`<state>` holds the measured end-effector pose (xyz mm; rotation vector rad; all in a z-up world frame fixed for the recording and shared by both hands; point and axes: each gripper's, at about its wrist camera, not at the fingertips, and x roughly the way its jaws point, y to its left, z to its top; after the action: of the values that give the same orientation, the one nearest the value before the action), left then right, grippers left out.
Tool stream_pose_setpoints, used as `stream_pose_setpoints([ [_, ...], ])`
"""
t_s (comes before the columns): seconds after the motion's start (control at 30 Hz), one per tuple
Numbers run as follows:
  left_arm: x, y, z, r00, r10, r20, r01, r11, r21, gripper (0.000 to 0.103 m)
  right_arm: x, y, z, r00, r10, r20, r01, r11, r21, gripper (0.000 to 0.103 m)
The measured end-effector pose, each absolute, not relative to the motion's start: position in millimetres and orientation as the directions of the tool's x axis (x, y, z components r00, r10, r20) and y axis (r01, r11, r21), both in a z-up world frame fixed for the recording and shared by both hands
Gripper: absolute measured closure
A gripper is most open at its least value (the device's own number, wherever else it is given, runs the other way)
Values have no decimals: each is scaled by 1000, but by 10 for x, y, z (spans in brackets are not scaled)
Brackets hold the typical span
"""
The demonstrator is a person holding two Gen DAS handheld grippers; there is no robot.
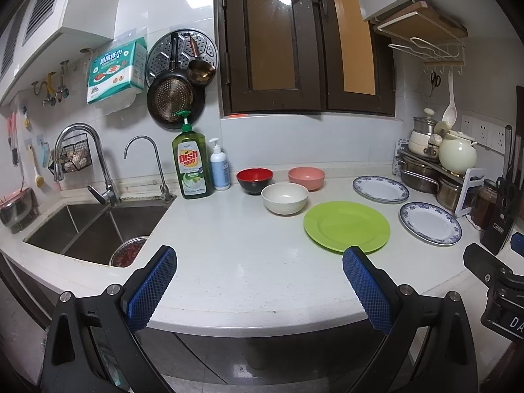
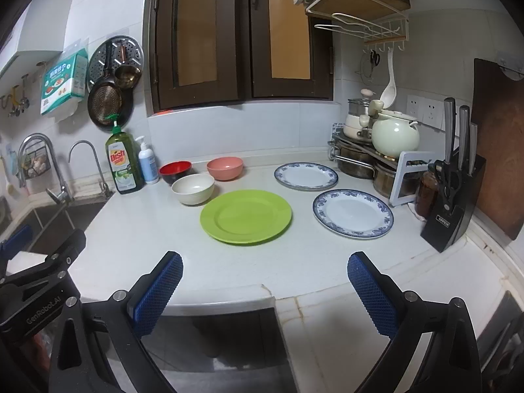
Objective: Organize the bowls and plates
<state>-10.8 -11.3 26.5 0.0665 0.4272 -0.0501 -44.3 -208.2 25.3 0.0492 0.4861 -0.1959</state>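
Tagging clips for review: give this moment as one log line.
stage: start | left gripper: open, empty | right gripper: open, empty | green plate, three bowls, two blue-rimmed plates: untouched, unstacked

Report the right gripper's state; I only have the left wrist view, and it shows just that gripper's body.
Observer: The right gripper is open, with nothing between its fingers, at the front edge of the counter.
Operator: Describe what is beyond the knife block.
Observer: A dark wooden cutting board stands against the wall just right of it.
Operator: Check the counter edge near that gripper.
Observer: A crack cuts through the front edge there, with a stained seam below it.
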Motion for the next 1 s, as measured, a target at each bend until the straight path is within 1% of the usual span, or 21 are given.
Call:
stream_pose_setpoints([
  [0.4,-100,-128,240,908,-41,-416,71,996,56,0,-418,-2124,254,863,-178,-473,204,979,2,1],
  [0.63,-92,-153,251,916,-20,-401,55,996,75,0,-413,-2134,253,863,-185,-471,210,978,0,1],
  [0.83,-91,-150,257,922,-12,-386,39,997,61,0,-404,-2167,245,862,-187,-472,213,977,2,1],
  [1.0,-66,-167,260,917,-35,-397,57,997,45,0,-405,-2163,245,863,-186,-469,211,978,0,1],
])
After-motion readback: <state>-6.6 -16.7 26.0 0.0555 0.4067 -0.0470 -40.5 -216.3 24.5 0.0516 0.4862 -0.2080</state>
